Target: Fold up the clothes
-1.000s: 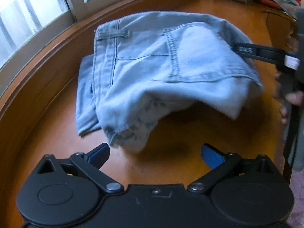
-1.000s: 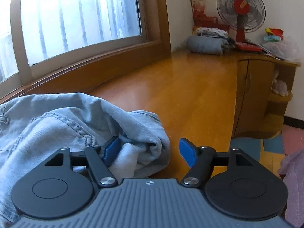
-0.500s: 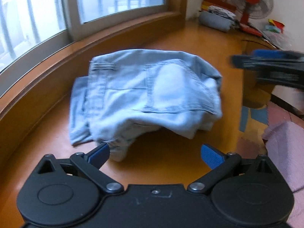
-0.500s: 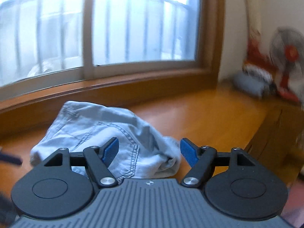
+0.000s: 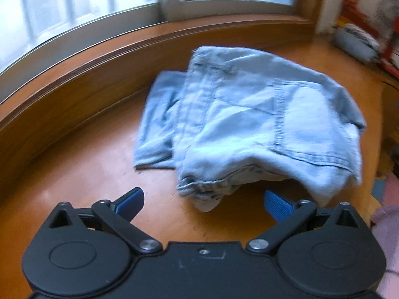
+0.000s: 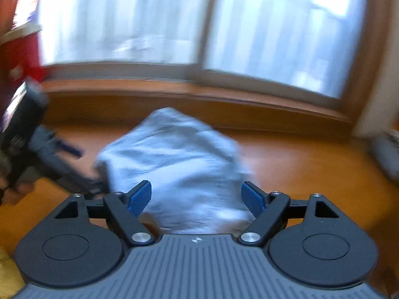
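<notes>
Motion-blurred view along the right gripper (image 6: 196, 198), blue-padded fingers (image 6: 140, 196) spread wide, gripping nothing. Just ahead, a folded pale-blue denim garment (image 6: 174, 164) lying on an orange-brown wooden surface (image 6: 311, 174). At far left, the left gripper (image 6: 63, 164), dark and blurred, held in a hand (image 6: 15, 185), tip near the garment's left edge. Behind, a wooden sill (image 6: 224, 99) beneath bright windows (image 6: 274, 37).

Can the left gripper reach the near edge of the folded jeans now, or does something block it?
Probably yes. The left gripper is open, and the near edge of the jeans lies just ahead of its fingers on the bare wooden surface, with nothing between them.
</notes>
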Available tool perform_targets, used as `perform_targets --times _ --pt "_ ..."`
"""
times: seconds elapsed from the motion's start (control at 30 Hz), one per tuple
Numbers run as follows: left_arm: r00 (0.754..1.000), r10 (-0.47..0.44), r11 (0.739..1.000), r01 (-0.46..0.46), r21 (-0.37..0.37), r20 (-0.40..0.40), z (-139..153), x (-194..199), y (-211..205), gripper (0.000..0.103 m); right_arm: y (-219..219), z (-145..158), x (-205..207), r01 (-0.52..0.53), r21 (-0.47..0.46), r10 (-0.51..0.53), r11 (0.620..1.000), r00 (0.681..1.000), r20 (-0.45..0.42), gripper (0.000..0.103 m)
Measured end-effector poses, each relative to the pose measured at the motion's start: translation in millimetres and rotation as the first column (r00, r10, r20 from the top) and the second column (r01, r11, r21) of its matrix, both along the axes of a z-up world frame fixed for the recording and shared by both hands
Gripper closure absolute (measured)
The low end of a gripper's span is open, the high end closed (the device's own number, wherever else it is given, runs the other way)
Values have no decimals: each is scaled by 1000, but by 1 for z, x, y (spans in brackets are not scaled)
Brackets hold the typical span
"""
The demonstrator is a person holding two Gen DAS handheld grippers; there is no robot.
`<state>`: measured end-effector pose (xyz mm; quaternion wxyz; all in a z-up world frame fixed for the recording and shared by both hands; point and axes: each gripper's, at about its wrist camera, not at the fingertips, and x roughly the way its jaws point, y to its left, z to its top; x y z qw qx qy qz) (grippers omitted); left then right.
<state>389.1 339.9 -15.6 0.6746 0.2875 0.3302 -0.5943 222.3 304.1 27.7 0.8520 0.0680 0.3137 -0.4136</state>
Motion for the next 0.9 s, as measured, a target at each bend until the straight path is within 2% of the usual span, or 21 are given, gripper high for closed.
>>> perform_targets --times 0.1,0.2,0.23,0.27,0.3,0.4,0.47,0.6,0.7,0.8,0.9 --pt "991 131 991 -131 14 11 -3 -2 4 0 -8 -27 22 -163 -8 162 987 985 -55 21" --pt "967 254 967 -254 27 4 -5 -8 9 0 -18 -50 38 -299 -12 294 954 946 -137 21" --pt "956 292 956 -293 24 10 -4 -12 10 0 -21 -56 40 -338 -8 332 941 929 -166 27" --pt "943 332 943 -332 21 17 -4 -17 12 0 -25 -60 39 -373 -5 365 928 911 -191 50" --pt "931 365 931 -365 19 19 -4 -22 14 0 -30 -62 37 -400 2 393 916 897 -203 65" --pt "892 452 892 -452 11 0 0 -38 22 0 -49 -45 15 -436 41 437 899 888 -145 74" --pt "870 493 870 -493 8 -18 5 -47 23 0 -55 -23 -7 -441 -18 437 897 893 -109 82" --pt "861 509 861 -508 28 -4 13 -63 15 0 -100 10 -54 -298 -63 299 952 954 6 84" --pt "870 493 869 -494 21 24 21 -73 7 0 -139 27 -89 -170 -66 175 983 981 87 84" --pt "889 458 889 -458 19 23 22 -81 -6 0 -188 3 -113 -33 -18 34 999 998 49 81" --pt "906 422 906 -422 24 -18 16 -87 -31 0 -226 -36 -123 63 37 -59 997 993 -101 78"
